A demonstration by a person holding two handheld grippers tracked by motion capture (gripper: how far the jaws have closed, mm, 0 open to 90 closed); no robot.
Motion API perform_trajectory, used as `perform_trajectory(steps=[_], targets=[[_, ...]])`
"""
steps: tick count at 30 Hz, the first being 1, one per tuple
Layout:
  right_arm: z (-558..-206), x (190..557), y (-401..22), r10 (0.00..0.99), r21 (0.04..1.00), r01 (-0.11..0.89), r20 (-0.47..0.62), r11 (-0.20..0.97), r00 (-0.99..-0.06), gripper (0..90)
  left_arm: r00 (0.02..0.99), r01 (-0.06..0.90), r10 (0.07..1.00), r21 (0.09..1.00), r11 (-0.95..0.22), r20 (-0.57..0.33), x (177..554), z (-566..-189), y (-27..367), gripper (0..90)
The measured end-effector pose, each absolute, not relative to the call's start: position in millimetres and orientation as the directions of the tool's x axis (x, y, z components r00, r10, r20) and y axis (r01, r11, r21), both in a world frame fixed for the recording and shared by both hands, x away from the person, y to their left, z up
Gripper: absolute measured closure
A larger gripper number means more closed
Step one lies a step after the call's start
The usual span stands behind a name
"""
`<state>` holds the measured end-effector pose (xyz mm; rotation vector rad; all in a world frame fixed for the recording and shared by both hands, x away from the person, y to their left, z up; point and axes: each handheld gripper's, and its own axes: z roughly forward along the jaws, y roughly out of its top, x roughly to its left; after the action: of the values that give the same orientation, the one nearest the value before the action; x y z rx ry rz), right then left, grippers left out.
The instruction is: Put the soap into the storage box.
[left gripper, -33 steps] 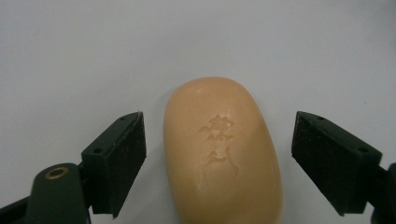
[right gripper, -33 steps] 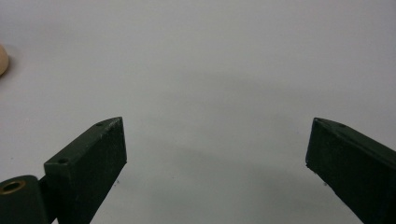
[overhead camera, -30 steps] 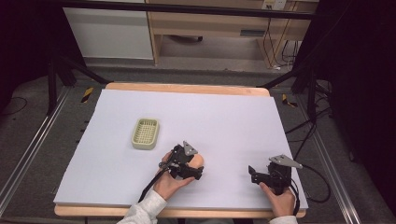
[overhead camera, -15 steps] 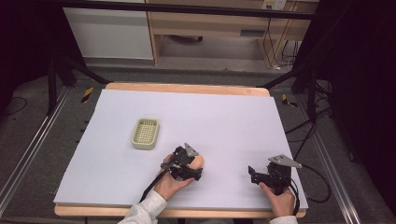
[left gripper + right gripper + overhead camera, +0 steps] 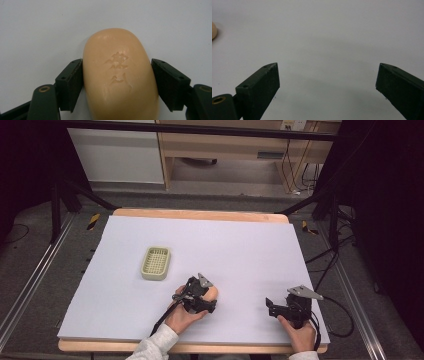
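A person's left tongs [image 5: 117, 75] have just been closing around a smooth, peach-coloured oval bar of soap [image 5: 120, 77] stamped with raised characters, which lies flat on the white-covered desk [image 5: 240, 245] near its front edge. In the left gripper view both black pads meet the bar's rounded flanks, the left one pressed flush and the right one touching at its upper corner, so the left tongs are grasping the soap. In the high view the left tongs [image 5: 200, 295] sit over the bar [image 5: 212, 292], with a pale green slotted plastic soap dish [image 5: 155, 263] standing apart, farther back and to the left on the desk.

The right tongs [image 5: 328, 82] are released, jaws wide over bare desk, and rest near the front right corner in the high view [image 5: 280, 307], well apart from the work.

The risk lies in the grip itself. The soap looks slick and its sides curve away from the flat pads, so a hard squeeze could shoot the bar forward out of the jaws, while a light one could let it slide down on the lift. The pads appear to hold the bar nearer its back half, which may let the front end droop and twist loose. If the dish is the goal, a tilted bar could catch its rim and push the light dish across the desk.
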<state>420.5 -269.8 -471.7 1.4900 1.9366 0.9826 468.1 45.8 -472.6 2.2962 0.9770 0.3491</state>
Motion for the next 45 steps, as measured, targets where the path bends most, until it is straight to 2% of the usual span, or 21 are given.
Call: perform_trajectory(steps=[26, 45], targets=[[-471.8, 420.5, -272.8, 0.962, 0.788, 0.601, 0.044, 0.132, -0.269, 5.5, 0.699, 0.553, 0.714, 0.617, -0.559, 0.020, 469.1, -468.3, 49.6, 30.7], [-471.3, 419.7, -273.0, 0.963, 0.788, 0.601, 0.039, 0.135, -0.268, 5.5, 0.704, 0.538, 0.710, 0.642, -0.547, 0.015, 464.1, -452.3, 60.0, 31.2]])
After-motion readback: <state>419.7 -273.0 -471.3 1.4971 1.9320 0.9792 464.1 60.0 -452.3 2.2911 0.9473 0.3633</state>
